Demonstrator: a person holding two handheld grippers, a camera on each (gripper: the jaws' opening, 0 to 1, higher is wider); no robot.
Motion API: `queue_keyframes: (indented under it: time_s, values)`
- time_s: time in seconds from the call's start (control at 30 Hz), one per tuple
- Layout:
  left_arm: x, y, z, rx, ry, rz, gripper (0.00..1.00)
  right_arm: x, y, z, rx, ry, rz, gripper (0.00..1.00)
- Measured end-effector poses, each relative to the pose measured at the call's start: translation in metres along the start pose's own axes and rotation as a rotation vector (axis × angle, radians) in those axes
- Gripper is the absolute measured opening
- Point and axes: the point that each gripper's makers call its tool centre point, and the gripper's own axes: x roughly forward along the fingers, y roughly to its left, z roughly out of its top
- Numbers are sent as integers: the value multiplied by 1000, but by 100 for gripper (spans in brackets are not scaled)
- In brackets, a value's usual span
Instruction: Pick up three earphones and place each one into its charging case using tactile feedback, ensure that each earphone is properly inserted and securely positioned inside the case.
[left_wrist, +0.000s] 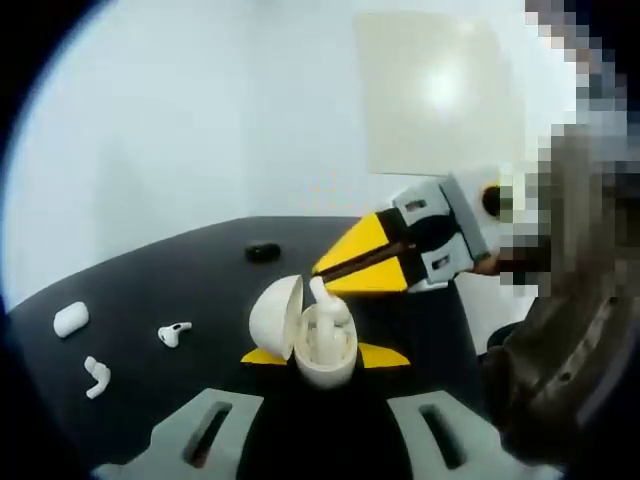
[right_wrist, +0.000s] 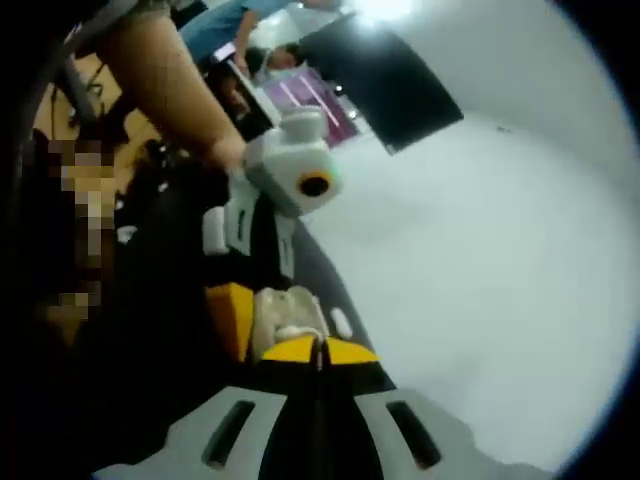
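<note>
open white charging case (left_wrist: 305, 335), no readable markings

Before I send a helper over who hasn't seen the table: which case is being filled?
On the black table, look between the left gripper's yellow jaws. There stands a white case, lid open, an earphone held at its mouth by the right gripper. The other white case lies shut, far left.

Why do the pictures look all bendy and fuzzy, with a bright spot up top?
Left gripper view: the fisheye lens curves the table edge; a lamp glares on the pale board; the case looks fairly sharp. Right gripper view: tilted and soft, the case smeared near the fingers, glare at the top, left side dark.
</note>
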Motion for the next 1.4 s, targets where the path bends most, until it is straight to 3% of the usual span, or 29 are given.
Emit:
queue_keyframes:
  time_s: [0.1,0.13,0.2,0.3,0.4,0.43,0.53,0.63,0.7,0.73,0.77,0.8,0.83,0.9,0.97,1.03,1.1,1.2,1.3,1.33,1.4]
  values:
    - [-1,-5,-1,2,1,3,20,1,7,-7,-12,6,3,5]
    - [-2,-6,-2,0,0,3,20,-1,5,-8,-74,22,-14,5]
    - [-4,-6,-4,3,0,5,20,-3,7,-7,-91,19,-19,6]
    - [-5,-9,-4,1,1,7,20,-7,8,-4,-22,-4,16,6]
    - [-4,-14,-3,1,1,7,20,-12,7,-3,170,-32,83,8]
    - [-3,-16,-3,2,1,7,20,-15,-2,1,289,-84,76,8]
    - [-2,-20,-2,2,1,8,20,-20,-22,-4,491,-150,85,10]
    - [-2,-22,-1,6,0,10,20,-19,-25,-24,771,-131,192,28]
    - [-2,-22,-1,13,-2,11,20,-21,-10,-34,954,-124,346,34]
    - [-2,-22,0,11,-2,10,20,-17,-12,-40,982,-137,338,34]
    - [-1,-22,0,10,-2,9,20,-13,-13,-44,981,-161,337,33]
    - [-1,-21,0,10,-3,8,20,-12,-8,-45,973,-166,388,32]
    - [-1,-20,0,9,-3,7,20,-11,-3,-44,1007,-153,464,33]
    - [-1,-18,1,8,-3,7,20,-8,0,-37,1056,-171,540,37]
    - [-1,-16,1,9,-3,8,20,-2,-1,-30,1094,-184,574,40]
    - [-1,-15,1,11,-4,8,20,2,3,-26,1031,-198,613,40]
    - [0,-13,2,11,-5,5,20,8,1,-20,879,-255,634,42]
    - [0,-11,2,7,-5,1,20,12,-3,-6,764,-327,680,43]
    - [0,-11,2,10,-5,2,20,16,8,-3,815,-282,804,44]
    - [0,-10,2,9,-5,2,20,18,10,-4,843,-256,815,44]
    - [0,-7,2,15,-7,1,20,25,11,-1,862,-269,823,44]
